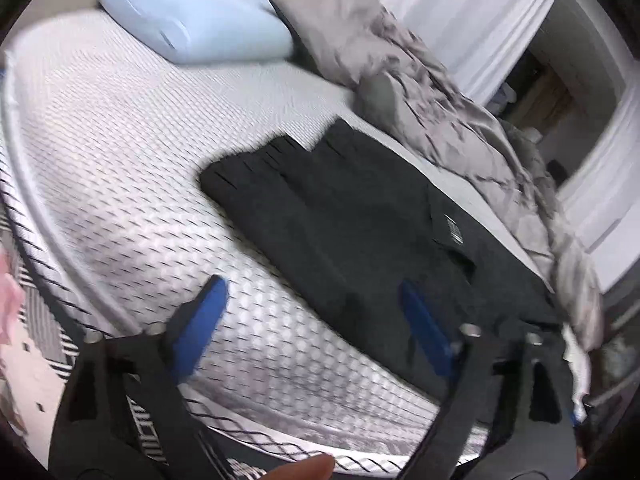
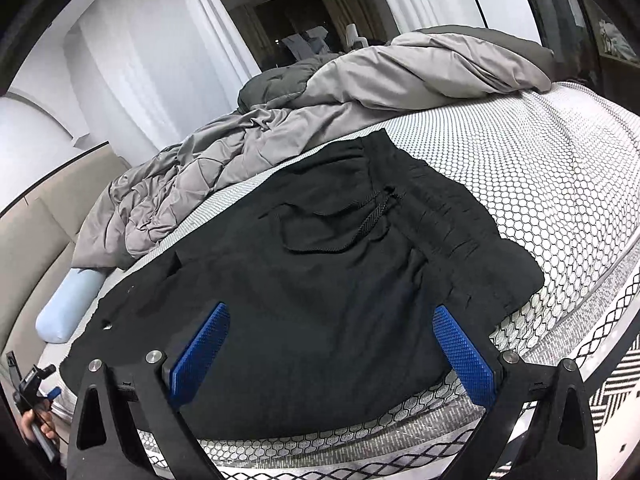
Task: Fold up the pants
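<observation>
Black pants (image 1: 360, 208) lie folded flat on the white honeycomb-patterned mattress (image 1: 120, 140), near its front edge. In the right wrist view the pants (image 2: 320, 260) show a waistband with a drawstring (image 2: 376, 208) at the far end. My left gripper (image 1: 311, 283) is open above the pants' near left edge, with one blue pad over the mattress, the other over the cloth. My right gripper (image 2: 331, 310) is open just above the pants' near part, nothing pressed between its pads. The left gripper (image 2: 36, 392), held by a hand, shows at the lower left of the right wrist view.
A pale blue pillow (image 1: 196, 20) lies at the head of the bed. A crumpled grey duvet (image 2: 320, 100) is heaped along the far side behind the pants. White curtains (image 2: 140, 60) hang beyond. A black-and-white patterned rug (image 2: 616, 392) covers the floor beside the bed.
</observation>
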### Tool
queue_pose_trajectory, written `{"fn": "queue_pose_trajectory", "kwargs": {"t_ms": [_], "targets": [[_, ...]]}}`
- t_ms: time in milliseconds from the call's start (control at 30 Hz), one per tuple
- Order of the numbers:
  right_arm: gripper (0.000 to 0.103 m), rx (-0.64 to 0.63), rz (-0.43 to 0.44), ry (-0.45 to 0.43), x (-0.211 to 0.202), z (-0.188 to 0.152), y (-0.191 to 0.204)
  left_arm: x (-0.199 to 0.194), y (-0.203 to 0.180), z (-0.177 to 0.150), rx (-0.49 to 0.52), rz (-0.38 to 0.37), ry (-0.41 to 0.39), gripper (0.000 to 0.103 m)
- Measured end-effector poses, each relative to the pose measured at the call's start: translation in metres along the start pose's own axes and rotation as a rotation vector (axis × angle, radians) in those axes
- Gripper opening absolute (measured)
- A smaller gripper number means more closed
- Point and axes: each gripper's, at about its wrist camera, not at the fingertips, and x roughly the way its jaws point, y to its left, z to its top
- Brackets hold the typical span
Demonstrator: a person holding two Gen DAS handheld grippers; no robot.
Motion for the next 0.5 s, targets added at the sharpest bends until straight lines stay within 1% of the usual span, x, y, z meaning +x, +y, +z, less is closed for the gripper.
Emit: {"fn": "queue_pose_trajectory", "kwargs": {"t_ms": [33, 100, 167, 200, 233, 267, 300, 333, 367, 400, 433, 500], "targets": [[0.103, 0.002, 0.004, 0.003, 0.002, 0.001, 0.0, 0.005, 0.002, 0.002, -0.006, -0.038, 0.024, 0.076], [0.103, 0.018, 0.014, 0.009, 0.003, 0.001, -0.003, 0.014, -0.002, 0.003, -0.028, -0.076, 0.05, 0.072], [0.103, 0.045, 0.024, 0.015, 0.005, 0.002, -0.006, 0.026, -0.003, 0.008, -0.08, -0.123, 0.066, 0.069], [0.103, 0.053, 0.03, 0.016, 0.005, 0.002, -0.007, 0.033, -0.001, 0.012, -0.103, -0.136, 0.07, 0.061], [0.103, 0.06, 0.036, 0.016, 0.005, 0.003, -0.008, 0.04, -0.005, 0.014, -0.117, -0.132, 0.076, 0.05], [0.103, 0.064, 0.042, 0.015, 0.005, 0.003, -0.009, 0.05, -0.008, 0.017, -0.131, -0.11, 0.077, 0.044], [0.103, 0.066, 0.043, 0.014, 0.004, 0.003, -0.011, 0.057, -0.011, 0.018, -0.142, -0.082, 0.081, 0.027], [0.103, 0.071, 0.039, 0.011, 0.003, 0.003, -0.013, 0.061, -0.01, 0.018, -0.151, -0.053, 0.077, 0.013], [0.103, 0.078, 0.034, 0.007, 0.002, 0.003, -0.016, 0.062, -0.009, 0.019, -0.162, -0.039, 0.059, 0.011], [0.103, 0.089, 0.033, 0.003, 0.0, 0.004, -0.02, 0.059, -0.008, 0.019, -0.168, -0.038, 0.036, 0.005], [0.103, 0.112, 0.038, -0.004, -0.002, 0.004, -0.027, 0.052, -0.007, 0.018, -0.171, -0.03, 0.005, 0.003], [0.103, 0.161, 0.029, -0.031, -0.009, 0.005, -0.039, 0.034, -0.006, 0.018, -0.149, 0.009, -0.071, 0.003]]}}
